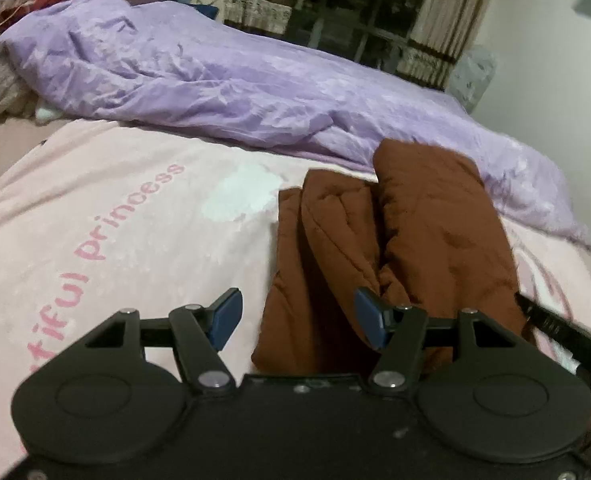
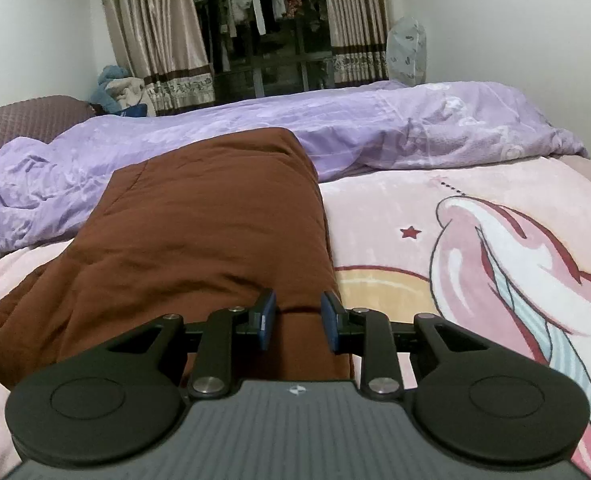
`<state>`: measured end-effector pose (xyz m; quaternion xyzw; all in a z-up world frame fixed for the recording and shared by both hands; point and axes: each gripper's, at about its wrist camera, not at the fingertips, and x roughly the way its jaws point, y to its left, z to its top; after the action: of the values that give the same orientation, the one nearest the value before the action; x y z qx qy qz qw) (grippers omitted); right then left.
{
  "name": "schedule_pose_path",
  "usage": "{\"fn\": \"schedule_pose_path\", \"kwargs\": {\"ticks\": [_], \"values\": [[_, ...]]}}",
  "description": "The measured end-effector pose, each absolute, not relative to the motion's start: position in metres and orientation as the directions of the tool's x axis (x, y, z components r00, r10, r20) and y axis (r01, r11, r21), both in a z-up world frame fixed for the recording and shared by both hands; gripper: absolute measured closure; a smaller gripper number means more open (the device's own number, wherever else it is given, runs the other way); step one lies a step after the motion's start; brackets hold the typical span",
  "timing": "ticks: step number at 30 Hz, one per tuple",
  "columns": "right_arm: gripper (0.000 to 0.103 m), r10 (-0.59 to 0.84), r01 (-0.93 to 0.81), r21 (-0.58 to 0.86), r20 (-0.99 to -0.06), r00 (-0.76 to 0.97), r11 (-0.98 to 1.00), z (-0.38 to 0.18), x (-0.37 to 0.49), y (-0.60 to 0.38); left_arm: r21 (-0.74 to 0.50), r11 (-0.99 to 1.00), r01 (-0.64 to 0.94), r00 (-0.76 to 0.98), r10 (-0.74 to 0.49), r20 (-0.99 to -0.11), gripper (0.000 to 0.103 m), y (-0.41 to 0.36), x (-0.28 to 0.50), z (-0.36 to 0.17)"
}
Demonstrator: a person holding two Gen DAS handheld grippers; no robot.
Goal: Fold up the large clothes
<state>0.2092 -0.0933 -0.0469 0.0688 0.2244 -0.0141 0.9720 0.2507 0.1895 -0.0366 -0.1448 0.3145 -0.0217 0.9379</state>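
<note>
With the left claw [image 1: 299, 318] open and empty over the brown padded garment [image 2: 199, 216] on the bed's pink blanket [image 1: 107, 208], the right claw [image 2: 297, 320] (clamped on its near edge) should lift evenly and carry the fold squarely across.

**Readable text: one print only**

Pink blanket [image 1: 95, 208] on bed, left wrist view: pink lettering "...tiful princess" [image 1: 107, 240], running diagonally; start of 1st word hidden behind the gripper body. Right wrist view: same blanket shows unicorn pic + red star, no words. Small logo on gripper body, not legible.
</note>
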Motion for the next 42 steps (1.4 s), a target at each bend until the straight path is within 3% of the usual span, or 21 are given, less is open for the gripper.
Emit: {"fn": "schedule_pose_path", "kwargs": {"ticks": [2,4,5,11,12,13,14,15,16,22,24,26,28,30,32,34,37,39,42], "values": [[0.07,0.008,0.057,0.133,-0.439,0.898,0.989,-0.047,0.21,-0.093,-0.323,0.947,-0.007,0.809,-0.184,-0.559,0.035,0.193,0.245,-0.031],[0.07,0.015,0.051,0.139,-0.438,0.899,0.989,-0.047,0.21,-0.093,-0.332,0.942,0.047,0.825,-0.224,-0.519,0.012,0.189,0.241,-0.025],[0.07,0.011,0.054,0.137,-0.436,0.9,0.989,-0.047,0.21,-0.092,-0.31,0.948,0.074,0.822,-0.234,-0.519,0.006,0.182,0.244,-0.025],[0.07,0.005,0.055,0.126,-0.435,0.901,0.99,-0.048,0.21,-0.093,-0.312,0.942,0.122,0.698,-0.305,-0.648,0.003,0.15,0.294,-0.073],[0.07,0.01,0.053,0.132,-0.436,0.9,0.99,-0.048,0.21,-0.094,-0.297,0.948,0.118,0.69,-0.293,-0.661,0.014,0.144,0.301,-0.085],[0.069,0.014,0.051,0.138,-0.436,0.9,0.989,-0.049,0.21,-0.095,-0.284,0.951,0.119,0.689,-0.285,-0.666,0.035,0.139,0.305,-0.093],[0.068,0.023,0.045,0.145,-0.437,0.899,0.988,-0.049,0.209,-0.096,-0.283,0.951,0.121,0.69,-0.285,-0.665,0.041,0.136,0.306,-0.098],[0.067,0.033,0.038,0.151,-0.437,0.899,0.988,-0.049,0.209,-0.096,-0.282,0.952,0.122,0.707,-0.283,-0.649,0.057,0.134,0.303,-0.097],[0.067,0.034,0.036,0.152,-0.434,0.9,0.988,-0.048,0.208,-0.096,-0.283,0.95,0.132,0.72,-0.288,-0.631,0.067,0.132,0.299,-0.092],[0.066,0.119,-0.044,0.189,-0.406,0.906,0.981,-0.029,0.194,-0.096,-0.169,0.983,0.074,0.872,-0.146,-0.468,0.072,0.133,0.254,-0.031],[0.066,0.137,-0.067,0.187,-0.392,0.909,0.98,-0.025,0.192,-0.094,-0.161,0.987,0.025,0.87,-0.101,-0.482,0.073,0.143,0.25,-0.031],[0.065,0.149,-0.084,0.178,-0.394,0.907,0.98,-0.027,0.193,-0.088,-0.162,0.987,-0.02,0.828,-0.075,-0.556,0.072,0.151,0.261,-0.054],[0.065,0.164,-0.095,0.175,-0.438,0.884,0.98,-0.039,0.203,-0.081,-0.175,0.984,-0.03,0.747,-0.095,-0.658,0.064,0.153,0.283,-0.098],[0.064,0.163,-0.094,0.171,-0.452,0.877,0.981,-0.05,0.208,-0.077,-0.194,0.981,-0.03,0.755,-0.105,-0.647,0.055,0.154,0.286,-0.114],[0.064,0.114,-0.064,0.129,-0.436,0.893,0.99,-0.051,0.204,-0.071,-0.191,0.981,-0.027,0.78,-0.099,-0.618,0.038,0.155,0.282,-0.105],[0.065,0.084,-0.044,0.103,-0.431,0.898,0.994,-0.044,0.201,-0.069,-0.152,0.988,-0.031,0.791,-0.069,-0.608,0.011,0.159,0.28,-0.09],[0.066,0.131,-0.068,0.167,-0.4,0.907,0.984,-0.027,0.197,-0.076,-0.126,0.989,-0.072,0.83,-0.011,-0.558,0.006,0.178,0.267,-0.057],[0.066,0.165,-0.097,0.202,-0.352,0.921,0.975,-0.009,0.201,-0.077,-0.17,0.982,-0.08,0.892,-0.006,-0.452,0.0,0.187,0.263,-0.03],[0.066,0.145,-0.09,0.2,-0.286,0.947,0.976,0.013,0.226,-0.071,-0.204,0.978,-0.046,0.958,-0.014,-0.285,0.0,0.18,0.278,-0.007]]}}
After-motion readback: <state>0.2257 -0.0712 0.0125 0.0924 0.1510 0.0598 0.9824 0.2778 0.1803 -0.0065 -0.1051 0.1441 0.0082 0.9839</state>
